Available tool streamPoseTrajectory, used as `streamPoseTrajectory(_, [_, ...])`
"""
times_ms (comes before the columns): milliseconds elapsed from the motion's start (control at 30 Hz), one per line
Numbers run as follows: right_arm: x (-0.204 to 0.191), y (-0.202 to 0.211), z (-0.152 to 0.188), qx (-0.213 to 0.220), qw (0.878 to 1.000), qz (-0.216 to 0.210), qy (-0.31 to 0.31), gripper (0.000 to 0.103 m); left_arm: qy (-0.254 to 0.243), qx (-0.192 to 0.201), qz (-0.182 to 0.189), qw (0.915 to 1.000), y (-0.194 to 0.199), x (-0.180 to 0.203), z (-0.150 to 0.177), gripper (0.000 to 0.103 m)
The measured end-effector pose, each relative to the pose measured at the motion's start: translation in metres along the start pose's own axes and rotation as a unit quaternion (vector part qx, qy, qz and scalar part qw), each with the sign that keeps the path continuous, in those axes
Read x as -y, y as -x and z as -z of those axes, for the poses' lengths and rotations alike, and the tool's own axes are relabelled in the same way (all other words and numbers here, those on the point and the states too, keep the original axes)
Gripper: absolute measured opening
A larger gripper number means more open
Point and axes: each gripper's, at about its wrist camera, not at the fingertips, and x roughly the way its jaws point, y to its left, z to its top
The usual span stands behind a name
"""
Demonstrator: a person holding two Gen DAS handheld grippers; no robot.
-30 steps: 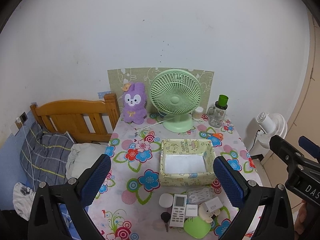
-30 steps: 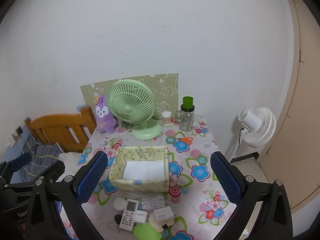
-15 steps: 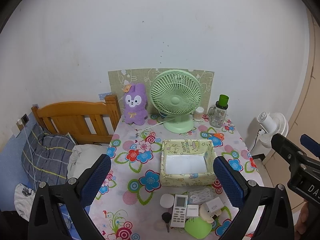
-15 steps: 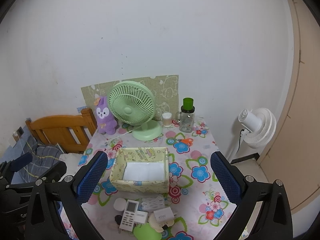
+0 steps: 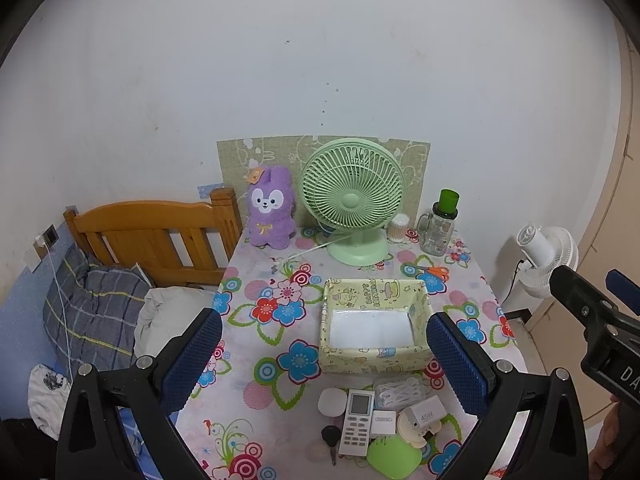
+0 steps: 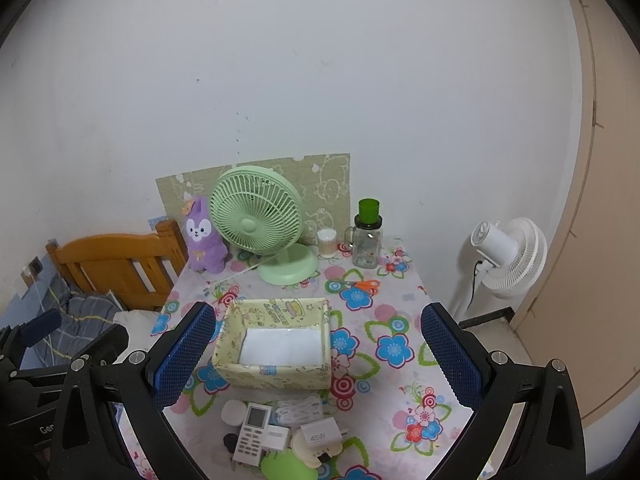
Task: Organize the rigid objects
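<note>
Poised above a floral table (image 5: 256,368), both released: left gripper (image 5: 324,356) and right gripper (image 6: 314,354). Near edge: remote (image 5: 357,422), charger (image 5: 422,416) before yellow box (image 5: 374,362).

My left gripper (image 5: 324,356) and right gripper (image 6: 320,354) show black frames, silver screws, and blue textured pads (image 5: 192,360).
</note>
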Motion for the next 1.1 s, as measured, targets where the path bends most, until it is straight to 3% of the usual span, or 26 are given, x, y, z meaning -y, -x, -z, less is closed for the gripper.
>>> streamPoseTrajectory(433, [-0.001,-0.004,0.003,0.0,1.0,0.007,0.003,0.103,0.0,0.0,-0.011,0.9999,-0.003,0.001,0.002,0.103])
streamPoseTrajectory(833, [0.004,-0.032,0.021,-0.037,0.999,-0.004,-0.007,0.103,0.025,-0.024,-0.005,0.9994,-0.03,-0.003,0.016,0.103])
streamPoseTrajectory(1100, [0.007,-0.069,0.051,-0.072,0.997,0.004,0.009,0.103,0.024,-0.054,-0.01,0.9982,-0.065,-0.001,0.041,0.103])
